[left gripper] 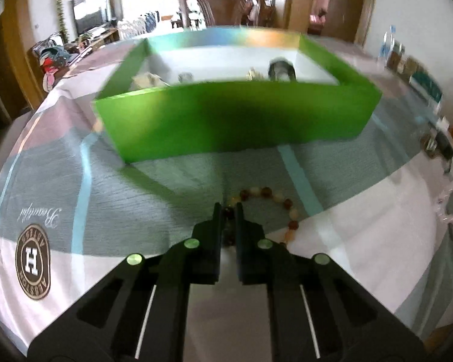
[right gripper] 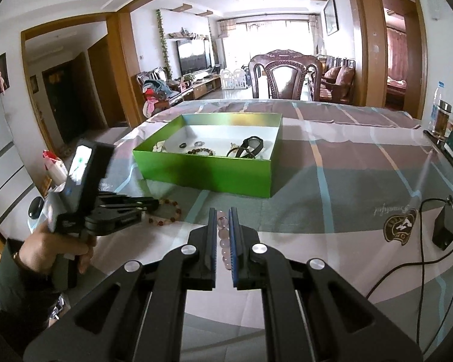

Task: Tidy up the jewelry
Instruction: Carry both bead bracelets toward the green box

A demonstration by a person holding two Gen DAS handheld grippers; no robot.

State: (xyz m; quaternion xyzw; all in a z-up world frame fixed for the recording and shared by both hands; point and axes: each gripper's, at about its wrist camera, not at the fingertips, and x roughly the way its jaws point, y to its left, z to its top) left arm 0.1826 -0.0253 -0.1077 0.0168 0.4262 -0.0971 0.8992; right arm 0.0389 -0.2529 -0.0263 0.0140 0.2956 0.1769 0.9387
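Left gripper (right gripper: 154, 203), lower left, is clamped on a brown-and-cream round-bead bracelet (right gripper: 166, 212) lying on the striped tablecloth (right gripper: 332, 181). Centre frame, the open green cardboard box (right gripper: 202, 170) with white interior holds several bracelets, rings and one black watch (right gripper: 252, 144). Right gripper (right gripper: 223, 215), bottom centre, pinches a pink glossy-bead bracelet (right gripper: 223, 241).

A table (right gripper: 362, 163) fills the middle of the right wrist view, draped in a cloth (right gripper: 332, 211) of grey, mauve and white blocks with a round brown emblem at lower right. Centre frame sits an open green box (right gripper: 202, 172). Lower left of it lies a brown-and-amber bead bracelet (right gripper: 169, 212). A small black box (right gripper: 444, 229) with its cable rests at right.
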